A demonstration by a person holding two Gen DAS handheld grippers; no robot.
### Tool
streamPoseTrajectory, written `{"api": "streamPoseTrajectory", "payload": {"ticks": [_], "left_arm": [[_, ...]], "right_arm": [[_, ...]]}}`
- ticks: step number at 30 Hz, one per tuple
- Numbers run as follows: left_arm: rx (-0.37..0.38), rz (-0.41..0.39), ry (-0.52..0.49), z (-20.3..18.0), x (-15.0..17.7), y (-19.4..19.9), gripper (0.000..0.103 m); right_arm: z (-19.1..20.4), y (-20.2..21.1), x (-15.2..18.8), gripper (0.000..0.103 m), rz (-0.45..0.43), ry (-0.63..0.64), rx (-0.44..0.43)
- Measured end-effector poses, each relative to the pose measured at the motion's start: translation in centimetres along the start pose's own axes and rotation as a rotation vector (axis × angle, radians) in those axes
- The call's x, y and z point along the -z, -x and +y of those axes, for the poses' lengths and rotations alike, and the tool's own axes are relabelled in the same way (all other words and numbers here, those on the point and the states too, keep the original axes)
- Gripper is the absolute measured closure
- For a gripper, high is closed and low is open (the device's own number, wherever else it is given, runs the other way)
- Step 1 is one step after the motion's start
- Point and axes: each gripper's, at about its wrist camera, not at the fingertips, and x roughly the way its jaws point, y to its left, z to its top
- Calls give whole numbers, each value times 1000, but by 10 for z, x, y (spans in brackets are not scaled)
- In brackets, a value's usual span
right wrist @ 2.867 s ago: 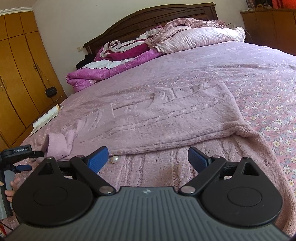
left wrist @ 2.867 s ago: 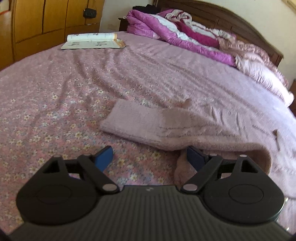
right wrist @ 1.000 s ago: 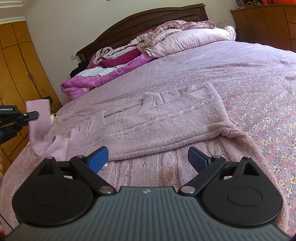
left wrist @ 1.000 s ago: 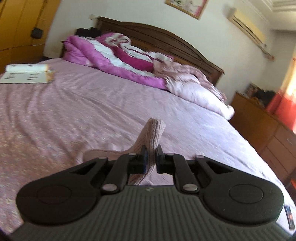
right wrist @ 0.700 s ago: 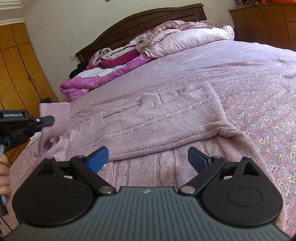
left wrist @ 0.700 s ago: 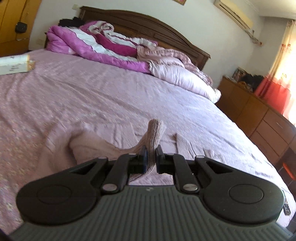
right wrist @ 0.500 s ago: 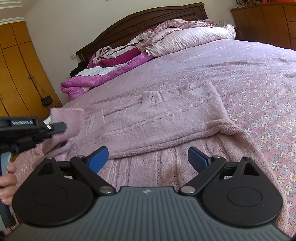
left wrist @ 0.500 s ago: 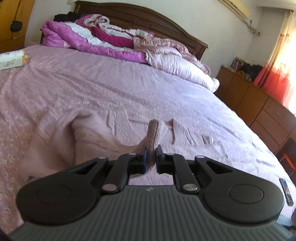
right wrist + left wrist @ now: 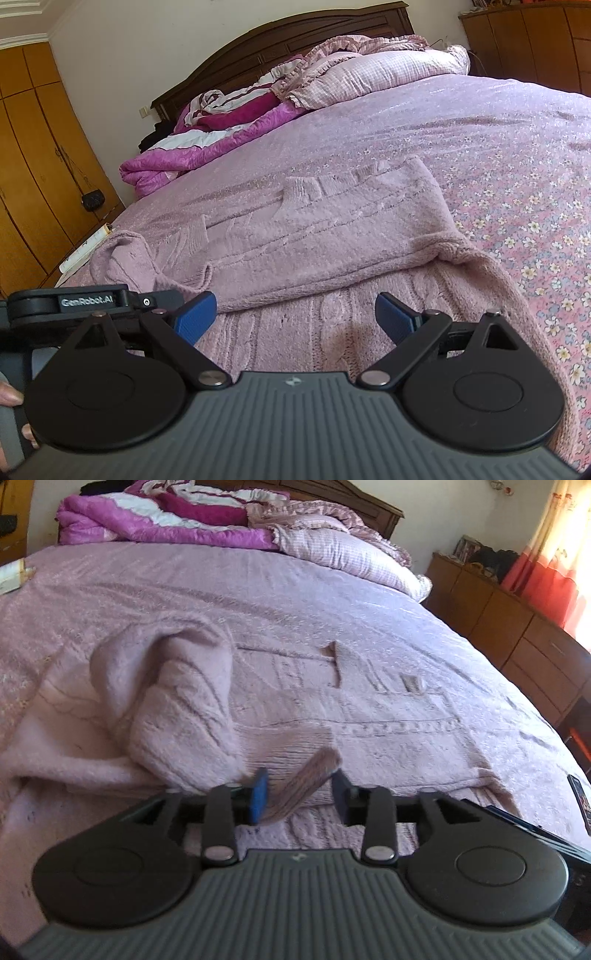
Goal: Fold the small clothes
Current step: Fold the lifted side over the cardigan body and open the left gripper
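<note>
Pink knit sweater [image 9: 332, 229] lies spread on the bed [image 9: 498, 140], sleeve [image 9: 177, 709] folded over its body. Left gripper [image 9: 299, 794] has just been opening, cuff [image 9: 306, 779] loose between its jaws. Right gripper [image 9: 295, 317] wide open, empty, above the hem. Quilt [image 9: 155, 524], pillow [image 9: 343, 550] and book [image 9: 86, 247] lie well apart from it.

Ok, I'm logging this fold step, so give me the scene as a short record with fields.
surface: bed with a pink floral sheet
garment: pink knit sweater, partly folded, a sleeve brought over its body
left gripper: jaws have just been opening; the sleeve's cuff lies loose between them, no longer pinched
right gripper: open, over the sweater's near edge, holding nothing
also in view: rumpled magenta quilt, pillow, book at the bed's edge
</note>
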Motion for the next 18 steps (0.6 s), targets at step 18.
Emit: {"api": "streamPoseTrajectory", "payload": {"ticks": [18], "left_arm": [[-88,-45,17,13,-8,51,47]], "right_arm": [[15,-8,1,6,46,8,-68]]}}
